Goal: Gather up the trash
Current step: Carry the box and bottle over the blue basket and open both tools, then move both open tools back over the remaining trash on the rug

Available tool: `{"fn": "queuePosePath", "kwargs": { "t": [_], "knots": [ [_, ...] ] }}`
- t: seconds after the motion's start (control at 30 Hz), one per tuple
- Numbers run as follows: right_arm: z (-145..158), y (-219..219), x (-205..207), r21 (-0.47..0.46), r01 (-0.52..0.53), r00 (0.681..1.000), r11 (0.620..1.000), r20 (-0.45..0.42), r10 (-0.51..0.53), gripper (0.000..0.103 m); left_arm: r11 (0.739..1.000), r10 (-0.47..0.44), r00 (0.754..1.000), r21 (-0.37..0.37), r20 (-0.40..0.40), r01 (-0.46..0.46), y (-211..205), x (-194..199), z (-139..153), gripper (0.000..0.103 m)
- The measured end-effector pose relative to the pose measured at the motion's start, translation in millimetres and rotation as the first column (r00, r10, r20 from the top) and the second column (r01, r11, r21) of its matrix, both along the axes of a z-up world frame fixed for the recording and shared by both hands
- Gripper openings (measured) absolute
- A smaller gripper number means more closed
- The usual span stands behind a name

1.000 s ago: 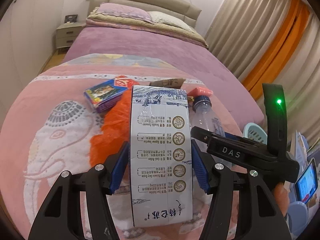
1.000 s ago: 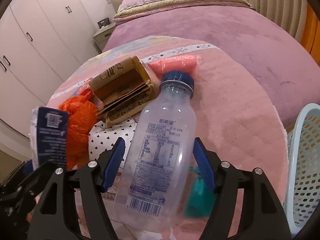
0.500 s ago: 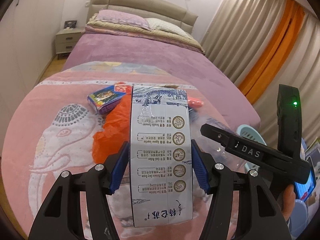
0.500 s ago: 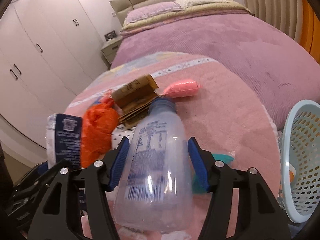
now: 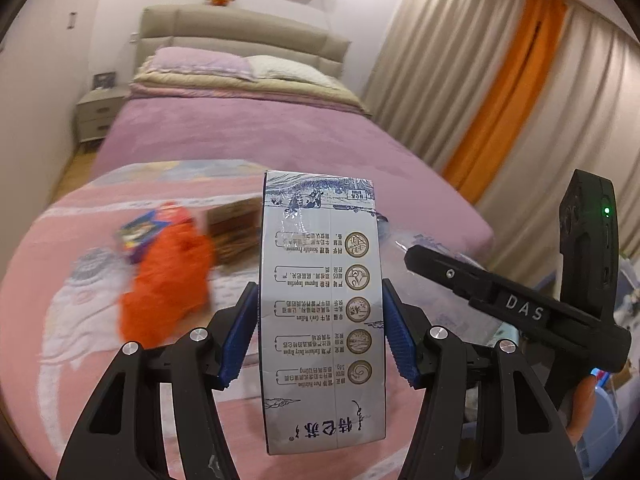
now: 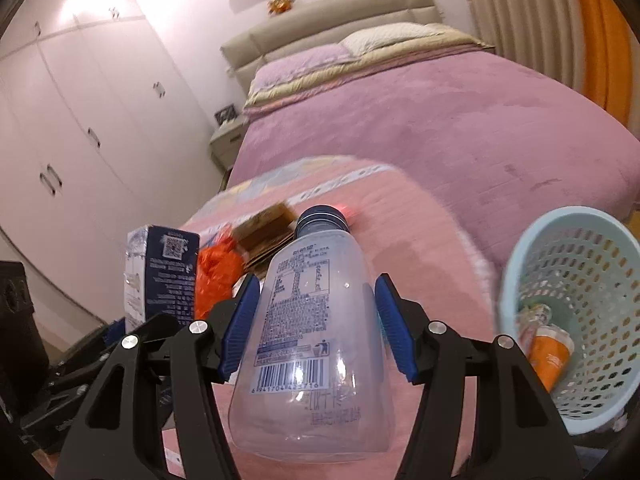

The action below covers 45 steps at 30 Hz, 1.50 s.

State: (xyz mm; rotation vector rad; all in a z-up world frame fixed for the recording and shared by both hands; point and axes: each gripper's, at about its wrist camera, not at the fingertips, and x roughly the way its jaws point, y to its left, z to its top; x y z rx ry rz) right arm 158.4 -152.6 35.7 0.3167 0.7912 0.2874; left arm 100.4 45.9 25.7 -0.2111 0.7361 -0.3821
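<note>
The carton (image 5: 322,312), white with blue print and round gold seals down its face, stands upright between the blue pads (image 5: 239,340) of the left gripper (image 5: 320,338), which press on both its sides and hold it clear of the pink blanket (image 5: 60,280). The clear plastic bottle (image 6: 316,332), blue cap pointing away and barcode near the camera, sits clamped between the pads of the right gripper (image 6: 316,330), whose jaws have just been closing onto it; it too is raised above the blanket. In the right wrist view the carton shows at the left, its dark side with a printed code facing the camera, beside the bottle. Behind both, on the blanket, lie an orange bag (image 5: 168,280), a flattened cardboard box (image 5: 234,232) just beside it, a small colourful pack (image 5: 138,234) at the bag's far left, and something pink just past the bottle cap, too blurred to tell. To the right of the bottle, off the edge of the bed (image 6: 460,120), stands a pale blue perforated basket (image 6: 516,264) with an orange item (image 6: 550,354) and other scraps inside. The right gripper's black body, marked DAS, crosses the right of the left wrist view, with a green light on it and a fingertip below. Farther off are pillows, a padded headboard, a nightstand, white wardrobes and beige and orange curtains.
</note>
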Motion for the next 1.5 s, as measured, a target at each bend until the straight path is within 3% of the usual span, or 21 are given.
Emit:
{"fn": "queuePosePath", "kwargs": {
  "t": [0.4,0.83,0.97,1.07,1.17,1.5],
  "knots": [
    [5.1,-127.6,-27.9,0.041,0.248,0.968,0.968,0.034,-0.249,0.056,0.977,-0.213,0.976,-0.026,-0.041,0.212,-115.5,34.8,-17.3,0.057],
    [-60.5,-228.1,-13.4,-0.026,0.432,0.899,0.901,-0.066,-0.433,0.056,0.94,-0.339,0.933,-0.011,-0.123,0.34,-224.0,78.2,-56.4,0.058],
    [-77.7,-245.3,-7.8,-0.029,0.459,0.882,0.888,-0.102,-0.459,0.056,0.936,-0.348,0.926,0.007,-0.147,0.352,-240.5,81.6,-67.6,0.058],
    [-88.5,-252.8,-3.9,-0.045,0.467,0.874,0.883,-0.129,-0.469,0.057,0.938,-0.341,0.927,0.015,-0.153,0.347,-246.3,79.3,-73.5,0.068],
    [-96.0,-259.0,-0.6,-0.032,0.454,0.878,0.89,-0.156,-0.453,0.06,0.933,-0.353,0.925,0.02,-0.14,0.359,-244.1,74.7,-72.7,0.071],
    [-81.4,-244.4,-13.3,-0.047,0.413,0.906,0.909,-0.082,-0.416,0.063,0.936,-0.35,0.934,0.019,-0.075,0.353,-209.6,49.7,-56.4,0.071]
  ]
}}
